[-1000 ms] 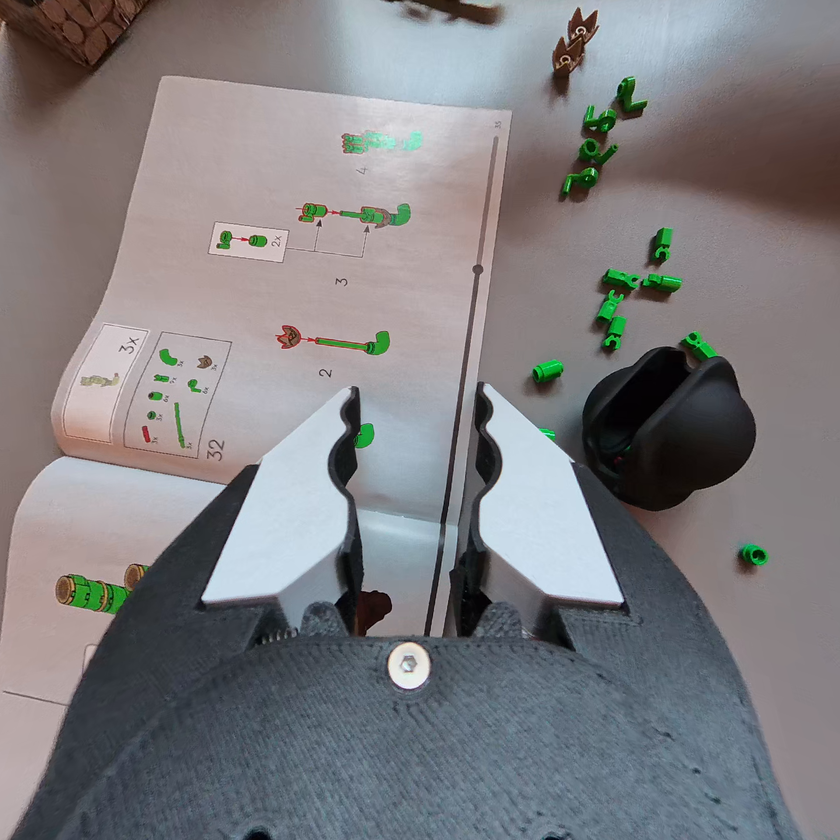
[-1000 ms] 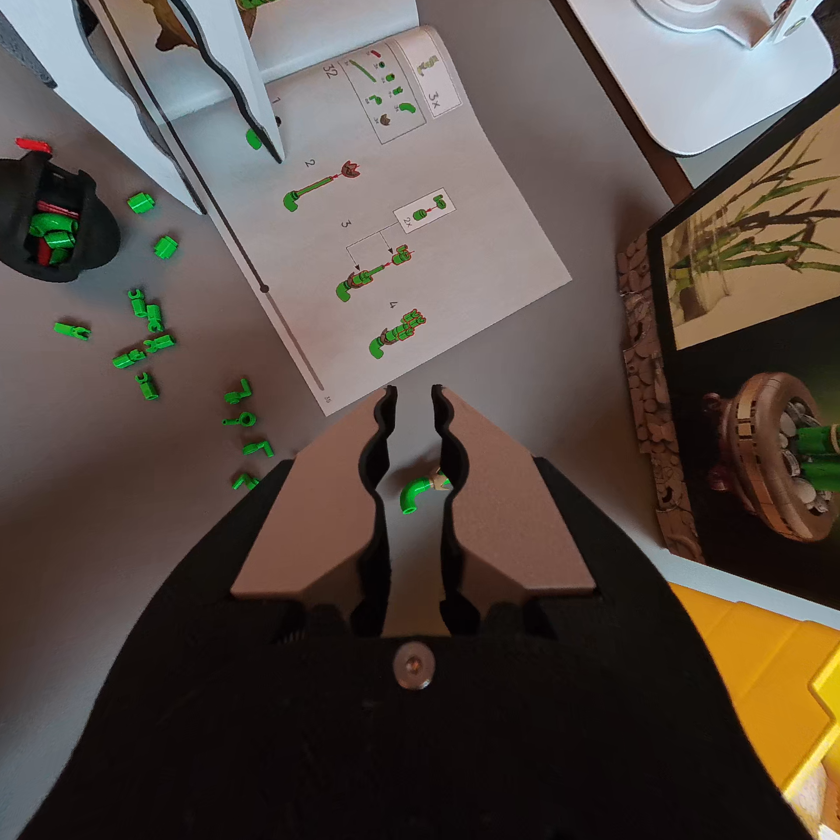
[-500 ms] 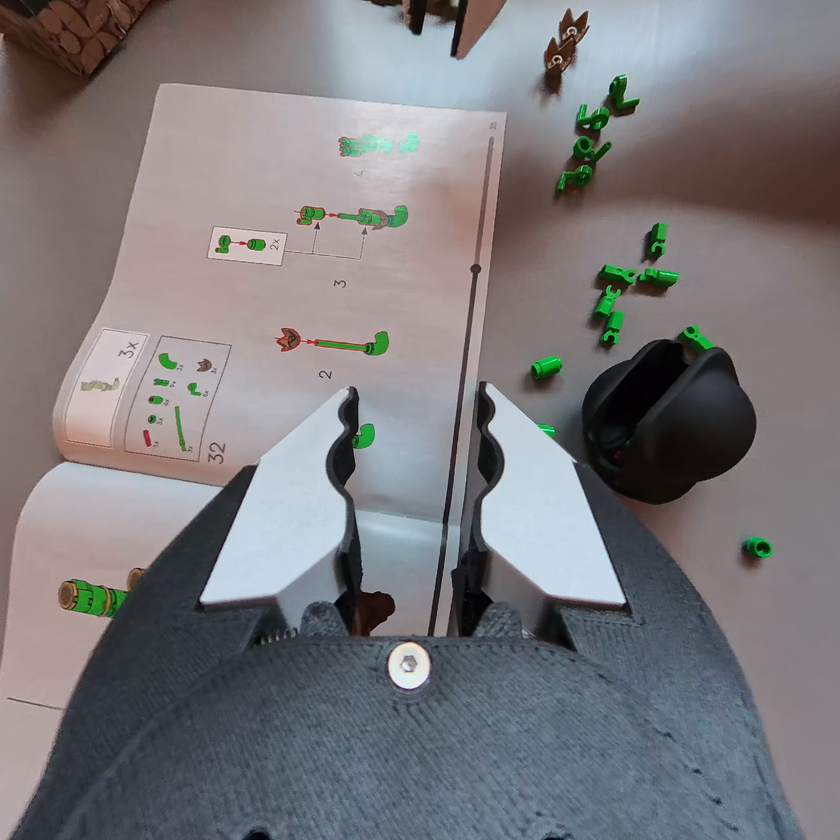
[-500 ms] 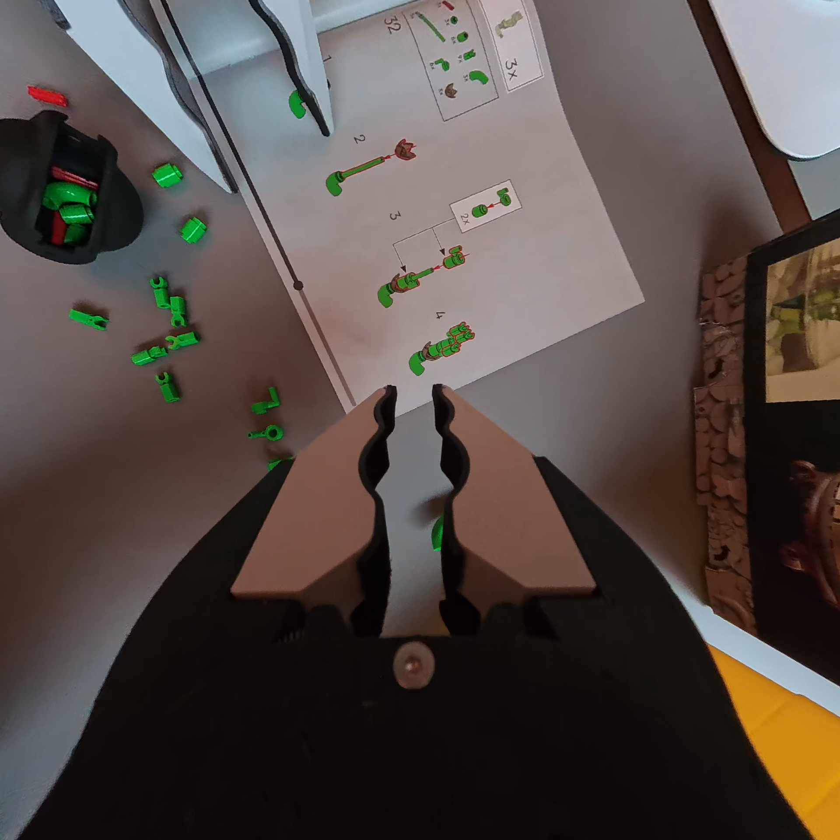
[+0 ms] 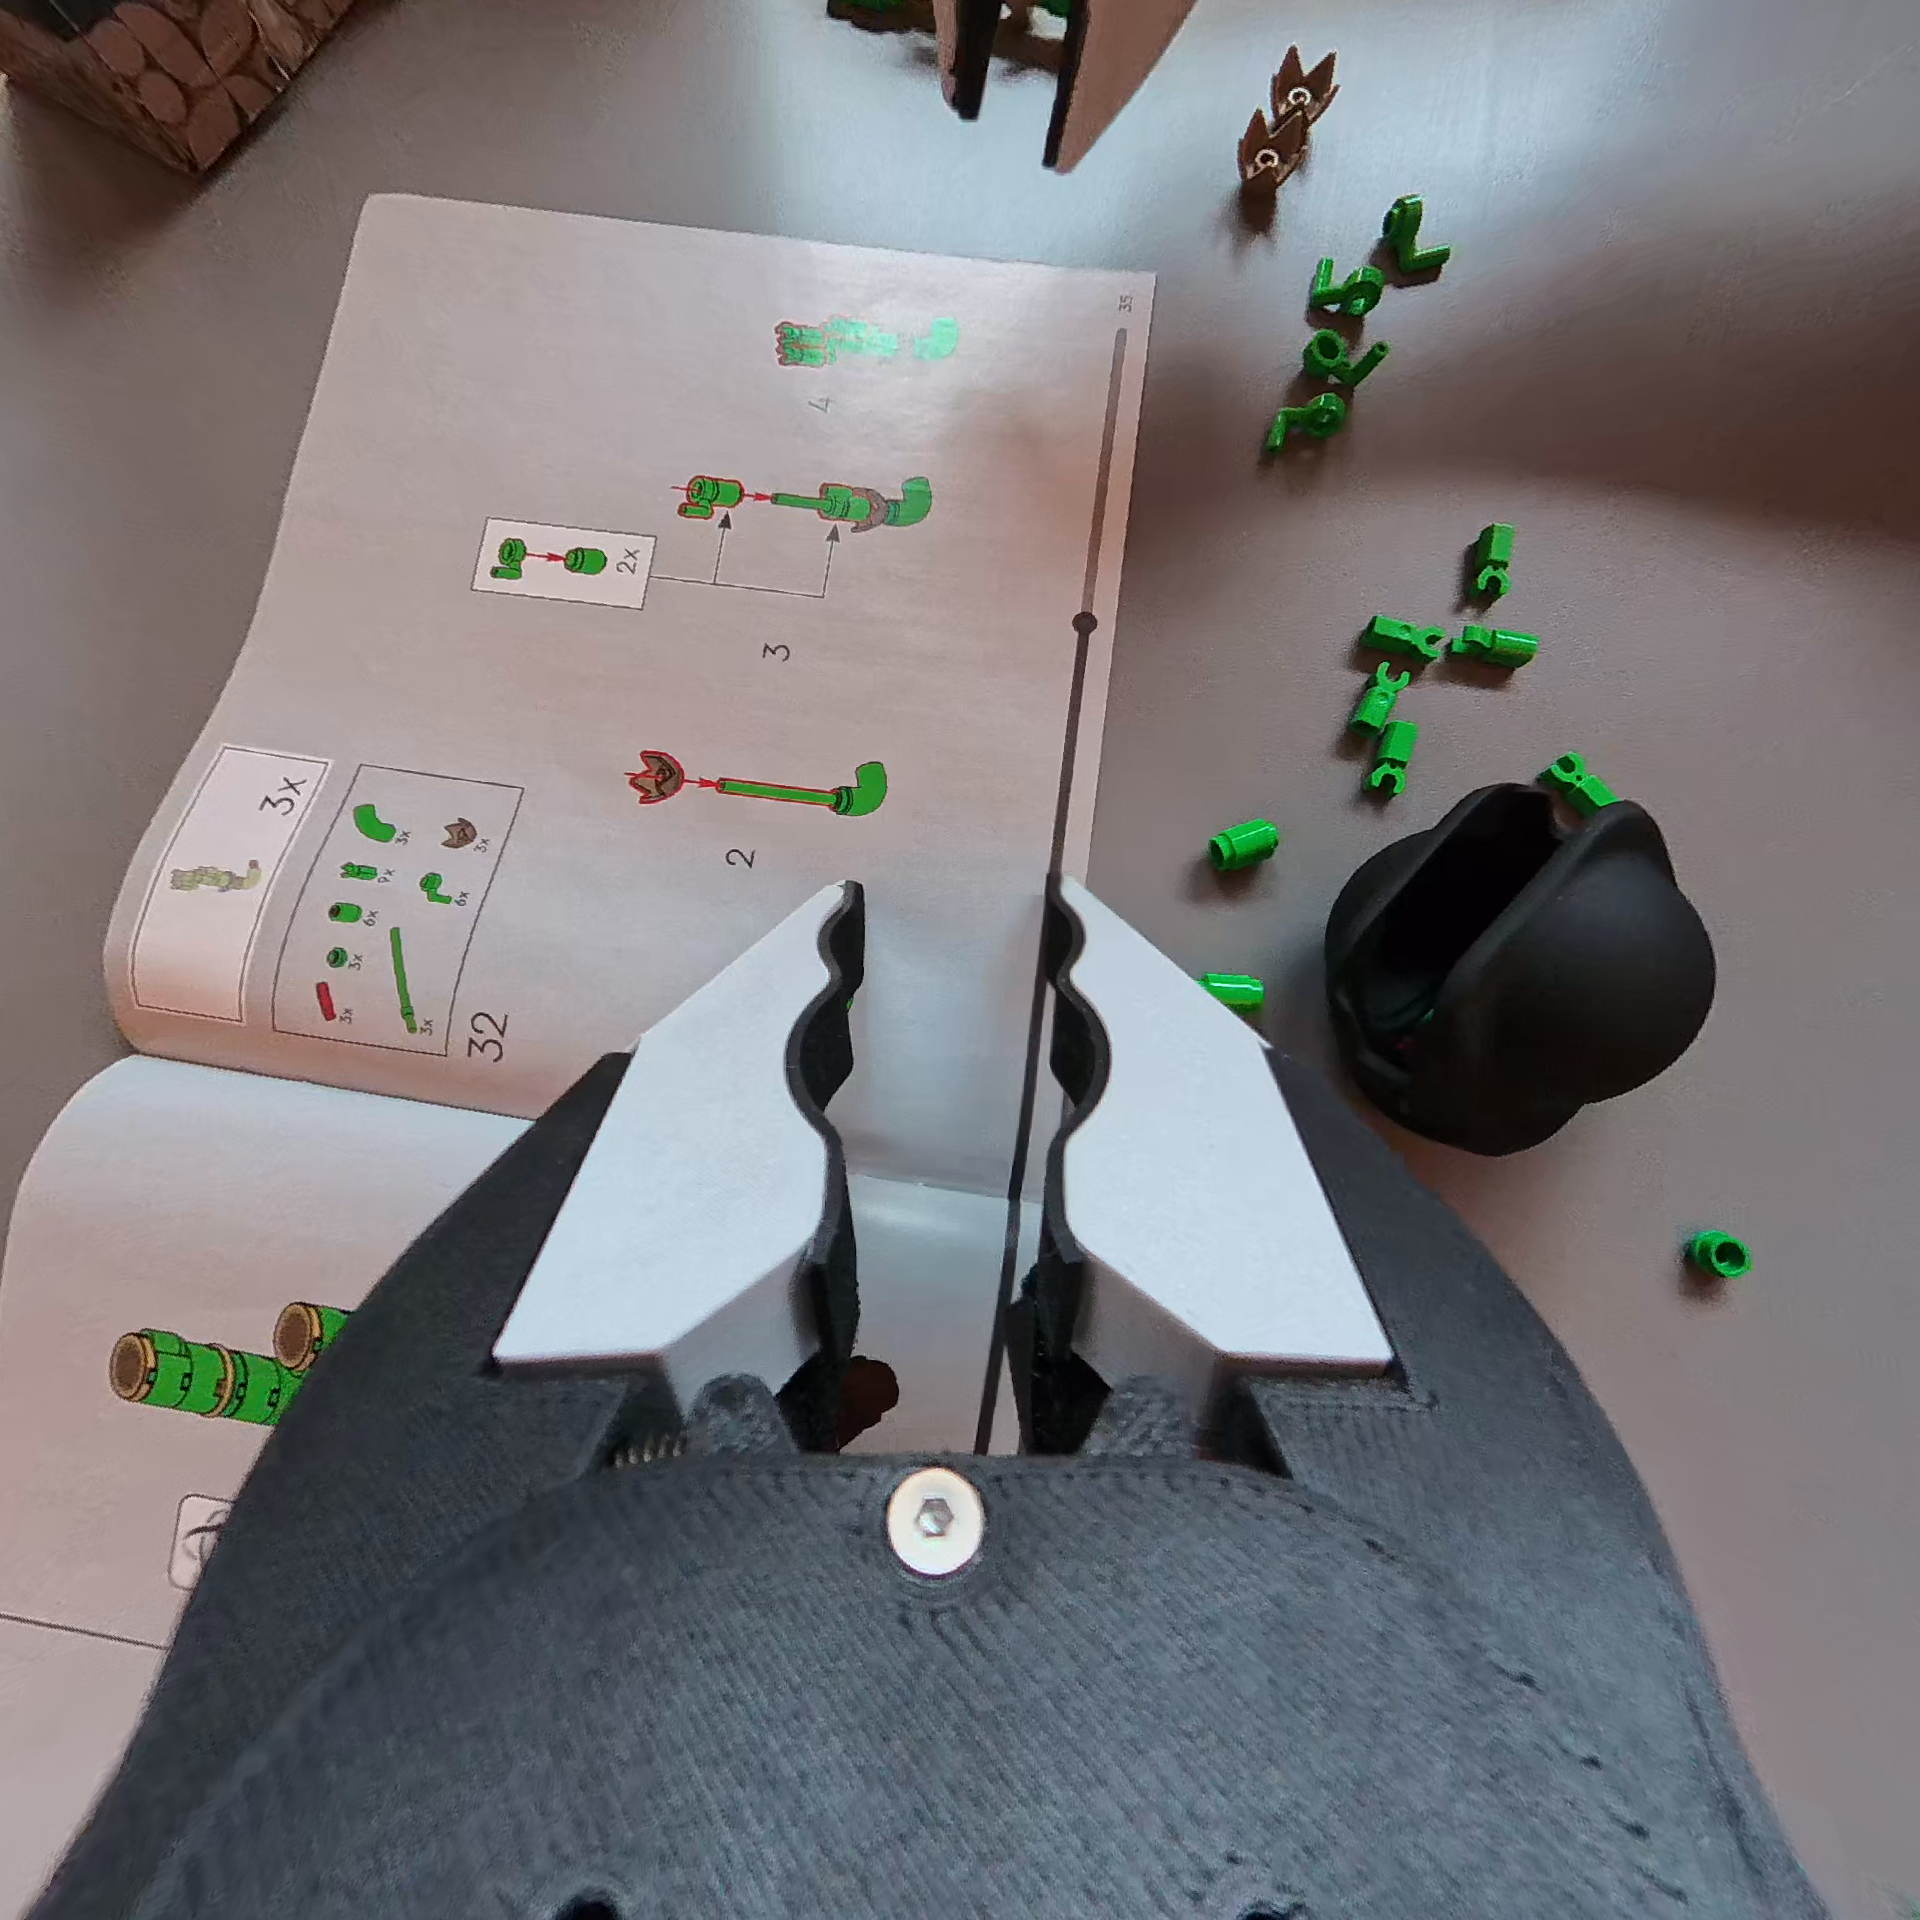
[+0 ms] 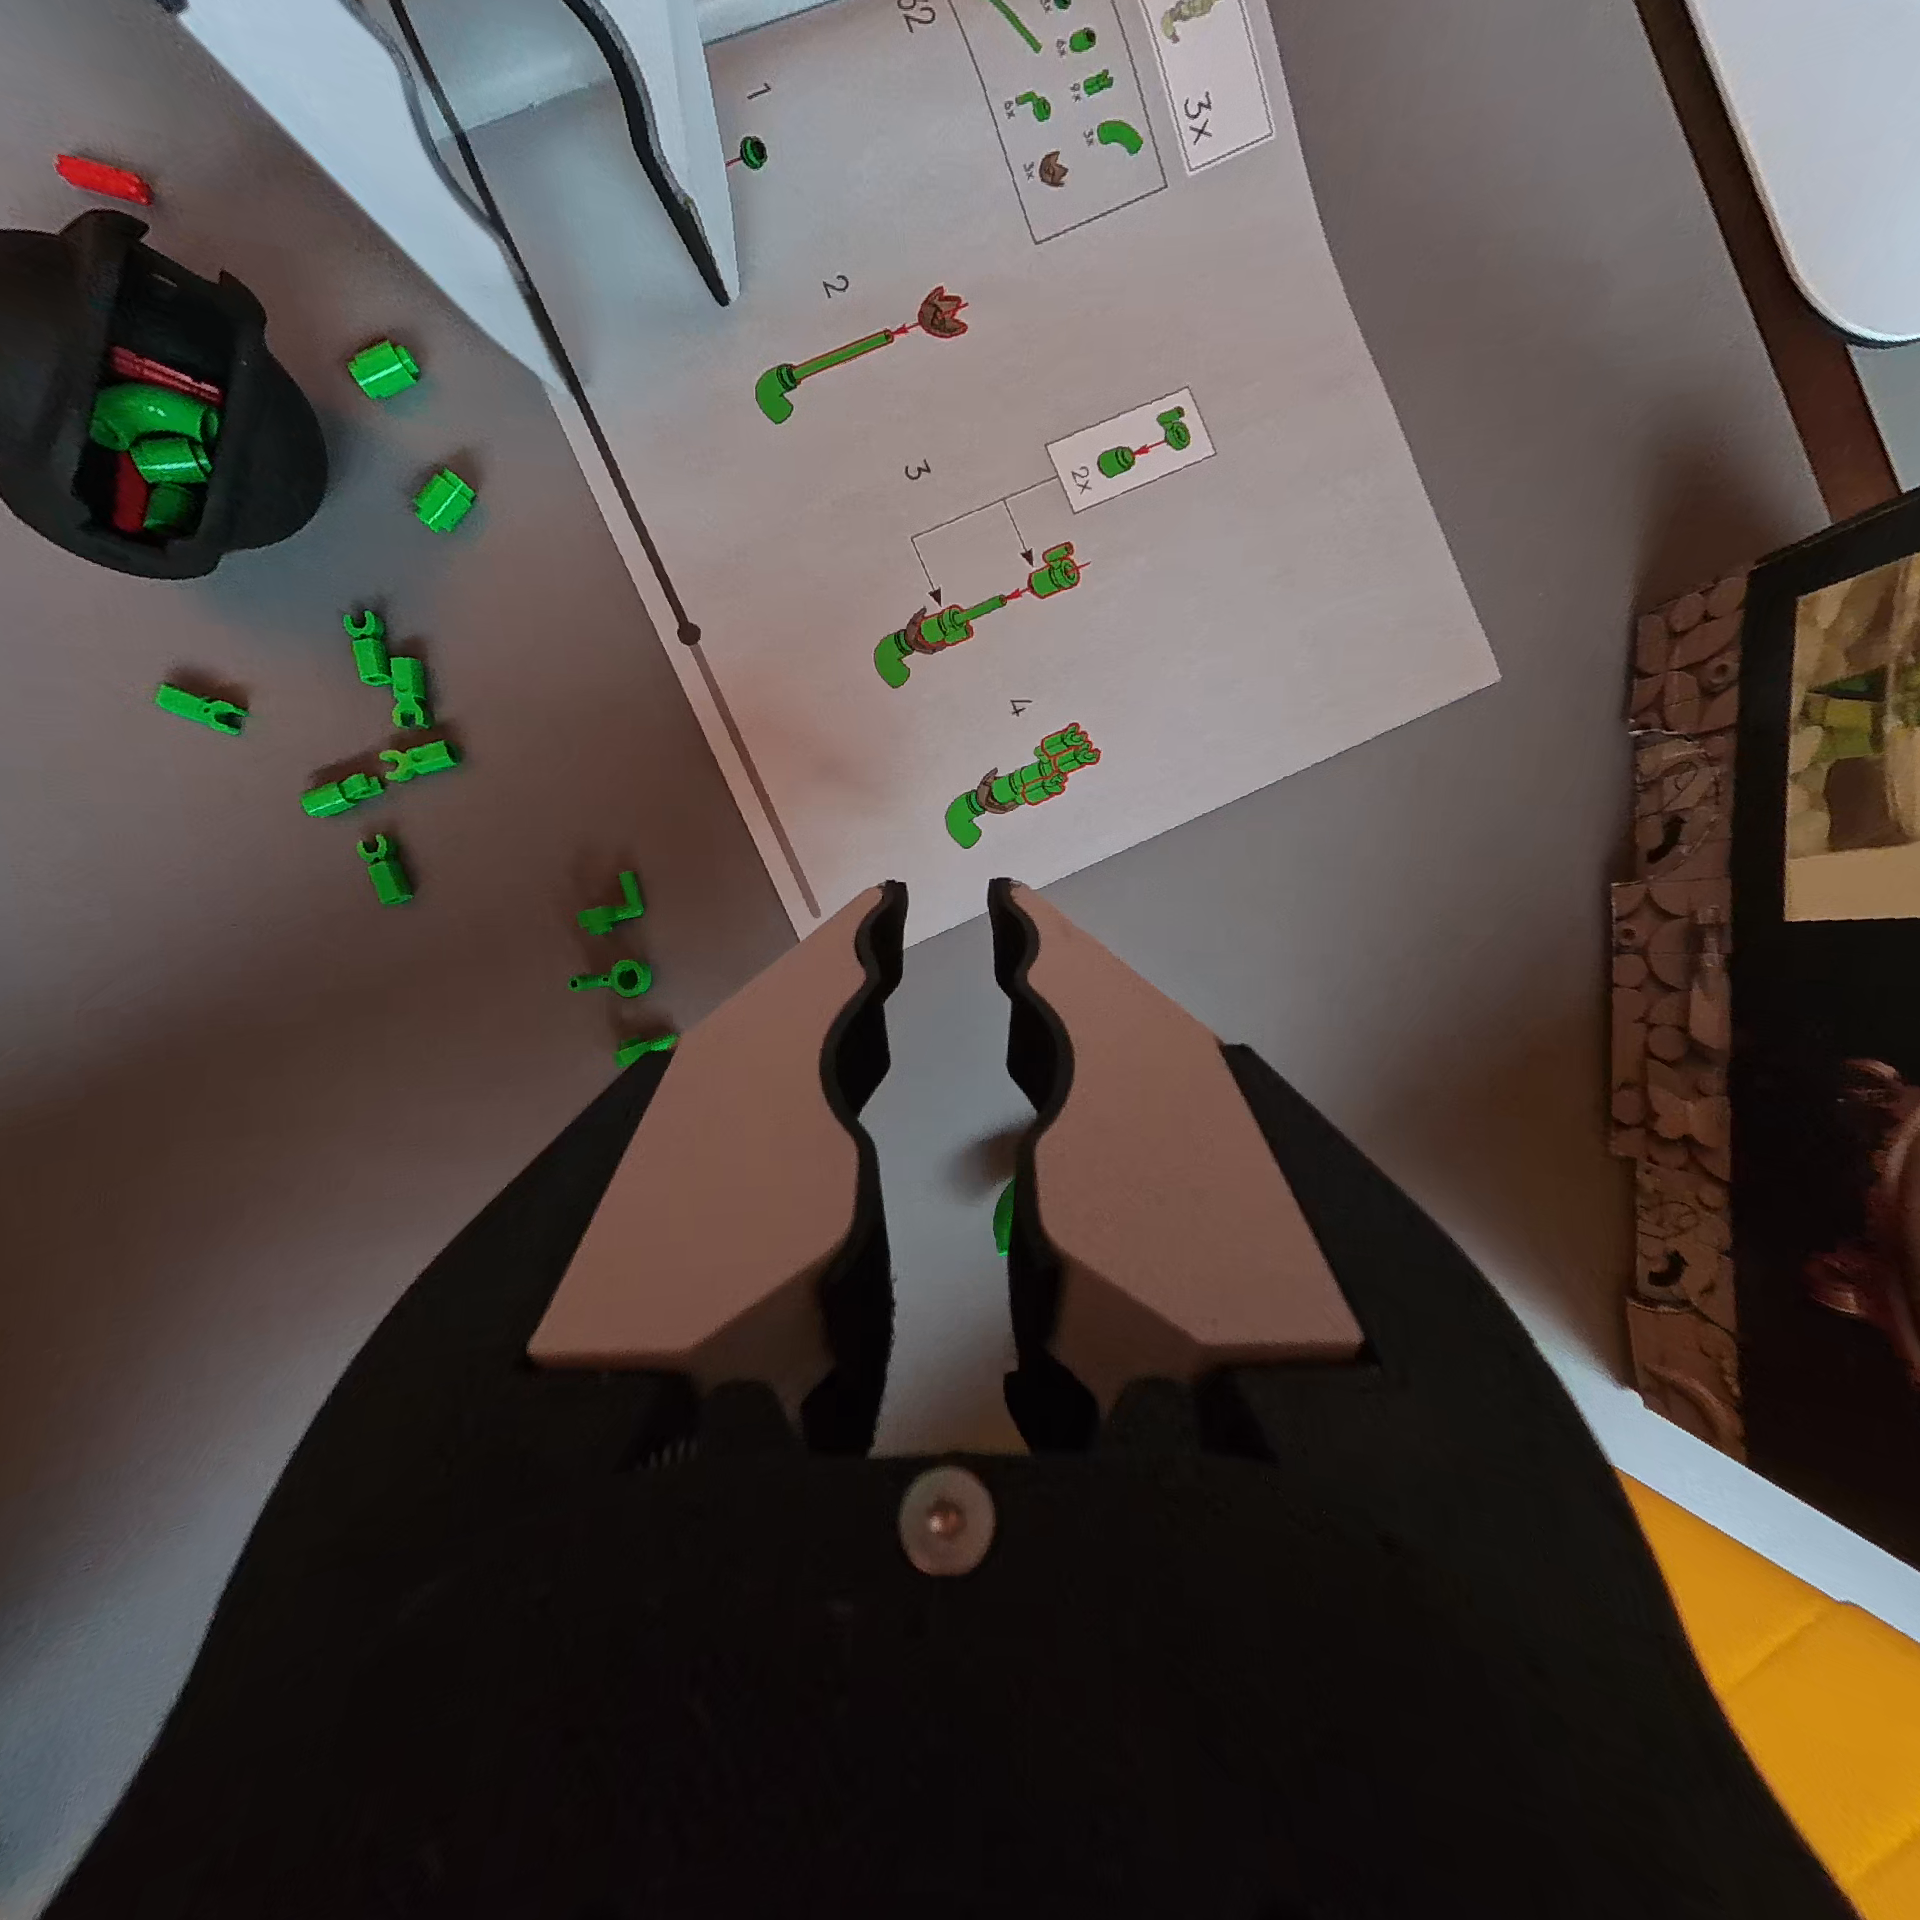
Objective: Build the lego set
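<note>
Two handheld grippers hover over a grey desk (image 5: 1714, 436), fingers parted and empty: left gripper (image 5: 951, 894) above an open paper instruction booklet (image 5: 582, 416), right gripper (image 6: 945, 894) at its edge. Small green plastic bricks (image 6: 390, 727) lie scattered beside a round black cup (image 5: 1538, 977).

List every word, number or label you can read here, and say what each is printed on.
Writing is not copied out here; this is where it stands.
Instruction booklet: large step numerals beside the build drawings, and page numerals.
Parts panel on that page: count marks beside each drawn piece, very small.
Set box: only pictures in view, no writing to make out.
Loose green pieces: none.
</note>
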`<state>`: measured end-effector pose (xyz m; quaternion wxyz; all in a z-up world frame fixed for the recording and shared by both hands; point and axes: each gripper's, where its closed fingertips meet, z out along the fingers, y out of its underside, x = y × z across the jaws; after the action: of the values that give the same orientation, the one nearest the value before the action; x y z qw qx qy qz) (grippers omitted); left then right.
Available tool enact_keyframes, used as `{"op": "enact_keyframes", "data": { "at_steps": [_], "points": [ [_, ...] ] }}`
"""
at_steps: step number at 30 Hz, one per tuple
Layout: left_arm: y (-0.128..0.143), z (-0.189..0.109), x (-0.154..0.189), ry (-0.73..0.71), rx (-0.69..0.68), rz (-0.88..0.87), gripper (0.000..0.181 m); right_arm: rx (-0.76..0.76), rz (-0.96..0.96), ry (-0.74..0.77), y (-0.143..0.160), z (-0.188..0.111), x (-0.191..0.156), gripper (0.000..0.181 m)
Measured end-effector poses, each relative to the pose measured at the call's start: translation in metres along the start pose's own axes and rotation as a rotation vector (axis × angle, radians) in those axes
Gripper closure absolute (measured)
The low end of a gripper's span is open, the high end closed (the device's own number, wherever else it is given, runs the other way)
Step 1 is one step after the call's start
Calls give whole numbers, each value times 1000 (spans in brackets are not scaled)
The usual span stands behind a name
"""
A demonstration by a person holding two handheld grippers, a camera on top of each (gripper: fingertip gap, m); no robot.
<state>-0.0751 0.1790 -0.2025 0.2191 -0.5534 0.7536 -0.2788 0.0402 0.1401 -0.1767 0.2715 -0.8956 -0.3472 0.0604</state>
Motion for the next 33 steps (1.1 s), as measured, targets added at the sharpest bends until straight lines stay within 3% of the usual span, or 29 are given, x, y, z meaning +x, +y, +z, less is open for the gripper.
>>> {"op": "enact_keyframes", "data": {
  "at_steps": [7,12,15,21,25,33],
  "points": [
    [-3,-2,2,33,19,-48,140,3,-11,2,-1,1,0,166],
    [-33,-18,-7,50,182,-172,127,60,-4,-2,-8,-9,0,165],
    [-42,-15,-5,32,187,-155,119,81,-3,-12,-9,-9,-1,159],
    [-52,17,1,-81,-57,48,119,1,33,-47,8,3,-5,155],
    [-78,32,8,-30,-91,115,117,2,-40,-51,12,6,-11,151],
    [-73,47,-1,-33,-165,124,107,-20,-101,-54,23,12,-15,147]
  ]
}}
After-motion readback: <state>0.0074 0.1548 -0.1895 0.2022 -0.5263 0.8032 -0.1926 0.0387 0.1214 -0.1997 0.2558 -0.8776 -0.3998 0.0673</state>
